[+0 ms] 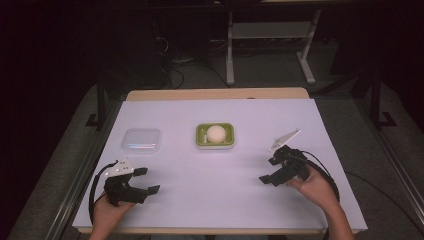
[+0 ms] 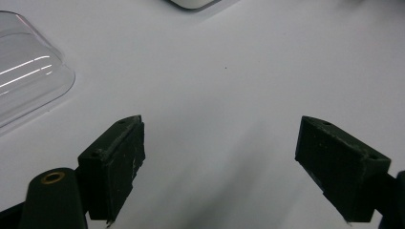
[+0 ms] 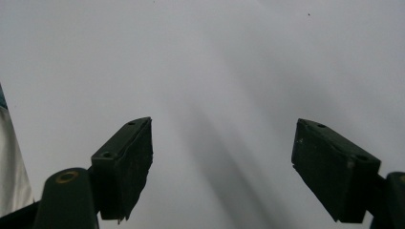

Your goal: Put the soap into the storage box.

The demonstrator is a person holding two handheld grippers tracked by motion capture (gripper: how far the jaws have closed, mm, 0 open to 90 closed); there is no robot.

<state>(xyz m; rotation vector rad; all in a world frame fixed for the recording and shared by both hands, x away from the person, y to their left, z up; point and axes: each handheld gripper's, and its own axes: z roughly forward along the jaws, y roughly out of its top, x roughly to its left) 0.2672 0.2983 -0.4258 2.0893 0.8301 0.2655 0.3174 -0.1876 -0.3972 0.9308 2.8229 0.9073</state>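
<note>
This looks like a lab or recording room: a white-covered surface [image 1: 215, 170] stands on grey carpet [image 1: 260, 65] in a dim space, loose cables [image 1: 172, 60] trail on the floor behind it, and the metal legs of another desk [image 1: 230, 50] stand beyond.

The clear plastic lid [image 1: 141, 140] is gleaming glossy; the white tabletop [image 1: 215, 175] is looking matt and smooth; each tool's black pads [image 2: 117, 167] are showing rough, scuffed faces.

On the bench [image 1: 210, 210] right now: one green tray [image 1: 215, 142], one white ball [image 1: 216, 133] sitting in it, one clear plastic lid [image 1: 141, 140], and two claws, left claw [image 1: 147, 180] and right claw [image 1: 267, 169].
</note>
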